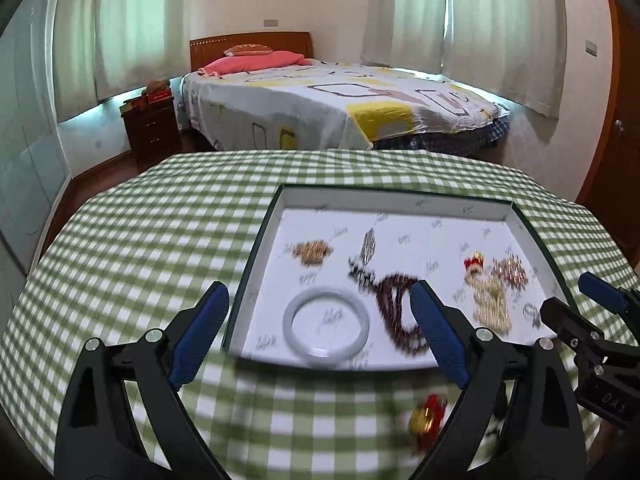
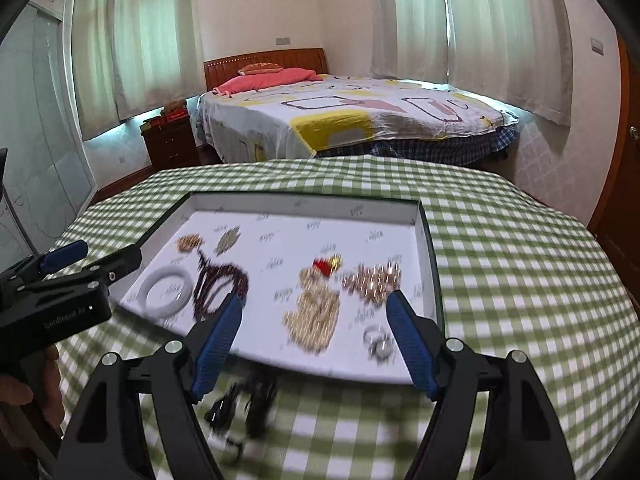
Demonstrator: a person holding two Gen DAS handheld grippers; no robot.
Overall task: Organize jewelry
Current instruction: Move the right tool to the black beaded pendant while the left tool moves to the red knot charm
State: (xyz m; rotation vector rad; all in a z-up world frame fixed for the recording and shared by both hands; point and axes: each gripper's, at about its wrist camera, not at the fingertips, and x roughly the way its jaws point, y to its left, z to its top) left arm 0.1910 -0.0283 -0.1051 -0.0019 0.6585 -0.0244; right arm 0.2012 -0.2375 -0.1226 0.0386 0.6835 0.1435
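Note:
A shallow white tray (image 1: 400,200) (image 2: 304,202) on the green checked table holds jewelry: a white bangle (image 1: 326,326) (image 2: 167,289), a dark bead necklace (image 1: 396,312) (image 2: 218,284), a gold chain pile (image 1: 490,300) (image 2: 316,316), a rose-gold bead pile (image 1: 510,272) (image 2: 374,280), small gold and silver pieces and rings (image 2: 378,342). A red-and-gold piece (image 1: 428,420) lies on the cloth in front of the tray. A dark piece (image 2: 248,404) lies there too. My left gripper (image 1: 320,312) and right gripper (image 2: 316,328) are open, empty, above the tray's near edge.
The table's far edge (image 1: 320,152) faces a bed (image 1: 340,108) and a nightstand (image 1: 152,128). A wooden door (image 1: 624,120) stands at the right. Curtained windows line the back walls. Motion blur smears the jewelry.

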